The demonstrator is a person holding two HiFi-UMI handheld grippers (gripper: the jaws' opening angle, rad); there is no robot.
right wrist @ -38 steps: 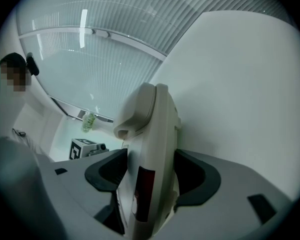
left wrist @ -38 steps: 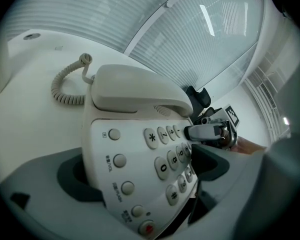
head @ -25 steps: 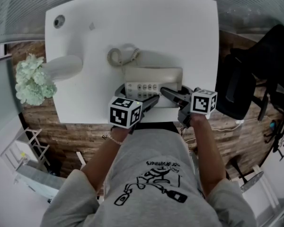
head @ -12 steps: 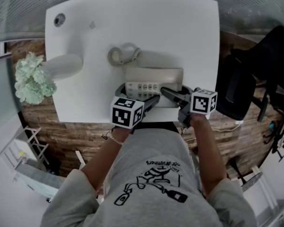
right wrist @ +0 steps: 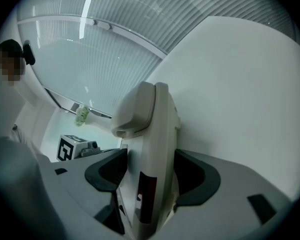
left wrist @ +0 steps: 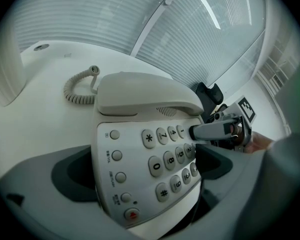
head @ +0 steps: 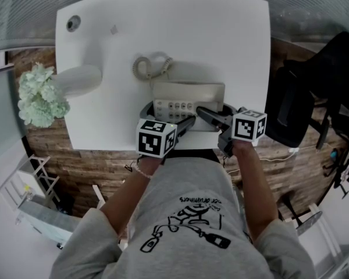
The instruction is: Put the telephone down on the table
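Observation:
A beige push-button telephone (head: pixel 188 99) with its handset on the cradle and a coiled cord (head: pixel 149 67) is near the front edge of the white table (head: pixel 221 34). My left gripper (head: pixel 183 124) is shut on the near left of its body; the keypad (left wrist: pixel 170 159) fills the space between the jaws of the left gripper (left wrist: pixel 145 171). My right gripper (head: pixel 208 114) is shut on the phone's right side. In the right gripper view the telephone (right wrist: pixel 152 134) stands edge-on, clamped by the right gripper (right wrist: pixel 150 181). Whether the phone rests on the table is unclear.
A white vase (head: pixel 77 80) with pale green flowers (head: pixel 41 100) stands at the table's left edge. A small round fitting (head: pixel 73 24) sits at the far left corner. A black chair (head: pixel 291 112) is to the right of the table, over a wooden floor.

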